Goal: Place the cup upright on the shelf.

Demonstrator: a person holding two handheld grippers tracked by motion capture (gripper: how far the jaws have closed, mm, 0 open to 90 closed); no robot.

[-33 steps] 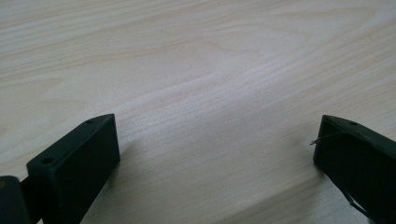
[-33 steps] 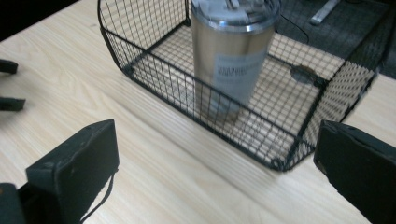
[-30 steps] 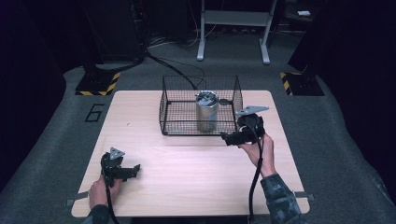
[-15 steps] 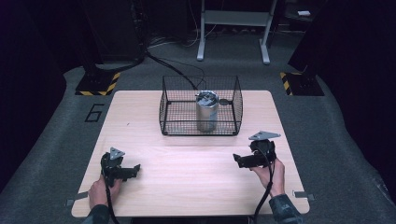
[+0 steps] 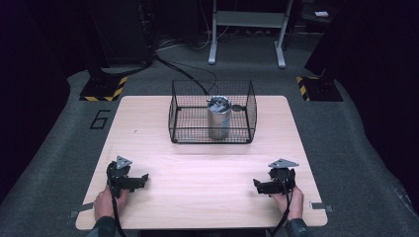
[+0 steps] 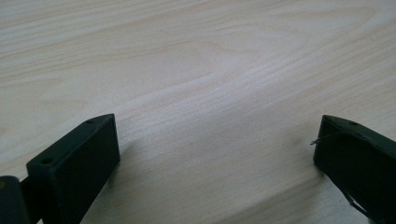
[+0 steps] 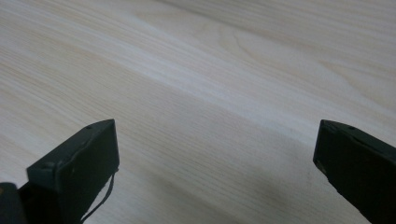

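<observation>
A silver can (image 5: 219, 117) stands upright inside a black wire basket (image 5: 180, 124) at the back middle of the wooden table (image 5: 207, 168). My left gripper (image 5: 141, 179) rests low at the front left of the table, open, its jaws wide apart over bare wood in the left gripper view (image 6: 217, 144). At the front right my right gripper (image 5: 258, 185) is also open, with nothing but wood grain between its jaws in the right gripper view (image 7: 217, 144). Both grippers are well apart from the basket.
A metal stand (image 5: 247, 29) and dark cases stand on the grey floor beyond the table. Yellow-black striped blocks (image 5: 104, 88) lie at the back left and back right. A cable (image 5: 185, 74) runs across the floor to the basket's back edge.
My right gripper has pulled back from beside the basket toward the front right of the table and come down low. The left gripper has stayed put.
</observation>
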